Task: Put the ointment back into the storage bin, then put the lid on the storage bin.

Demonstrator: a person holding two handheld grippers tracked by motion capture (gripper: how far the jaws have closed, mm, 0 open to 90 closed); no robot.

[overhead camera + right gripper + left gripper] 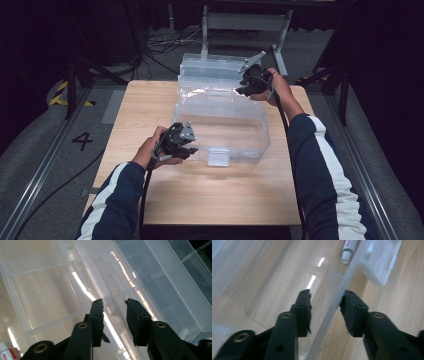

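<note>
A clear plastic box [240, 145] stands on the wooden table [210, 195], its lid [210, 65] swung up at the back. My left gripper [192, 150] is at the box's front left corner. In the left gripper view its jaws [326, 293] straddle the thin front wall [337, 297]; the right pad is close against the wall, while a gap remains at the left pad. My right gripper [240, 91] is at the back right of the box. Its jaws [114, 302] stand apart over a clear ridge [110, 290] without pressing it. A white marker [349, 250] lies inside.
A clear latch tab [218, 156] hangs on the box's front wall, to the right of my left gripper. Bare table lies in front of the box and to its left. Cables and a metal frame [245, 22] are on the floor behind the table.
</note>
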